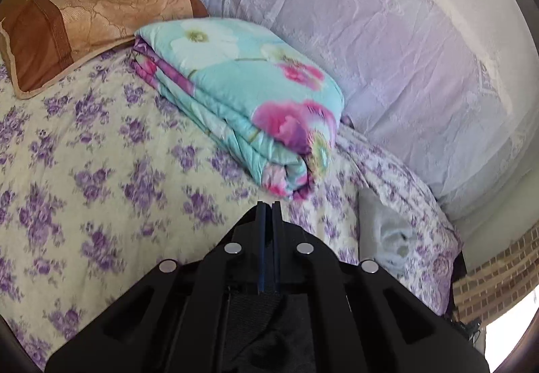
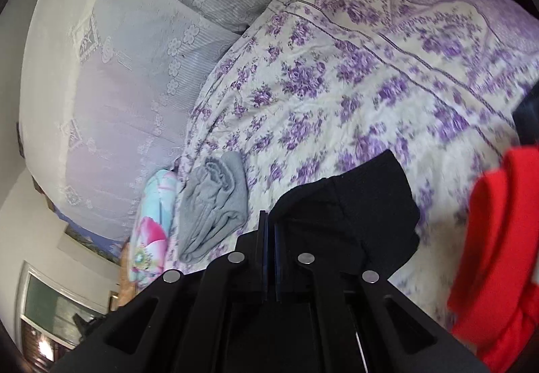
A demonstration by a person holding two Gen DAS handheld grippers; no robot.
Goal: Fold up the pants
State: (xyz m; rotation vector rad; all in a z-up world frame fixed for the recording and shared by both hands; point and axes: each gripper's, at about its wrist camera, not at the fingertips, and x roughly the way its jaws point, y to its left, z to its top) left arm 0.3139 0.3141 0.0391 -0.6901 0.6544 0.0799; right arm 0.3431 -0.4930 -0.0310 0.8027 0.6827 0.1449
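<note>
In the right wrist view, black pants [image 2: 367, 204] hang beside and behind my right gripper [image 2: 268, 216], whose jaws are pressed together; whether cloth is pinched between them does not show. In the left wrist view, my left gripper [image 1: 268, 204] has its jaws pressed together above the floral bed sheet [image 1: 101, 154]. Black fabric [image 1: 269, 332] lies under its body, but nothing shows between the tips.
A folded turquoise floral quilt [image 1: 256, 96] and a brown pillow [image 1: 67, 26] lie on the bed. A lace curtain [image 1: 387, 53] lines the far side. Grey folded clothing [image 2: 212, 204] and a red garment [image 2: 498, 248] lie on the sheet [image 2: 337, 69].
</note>
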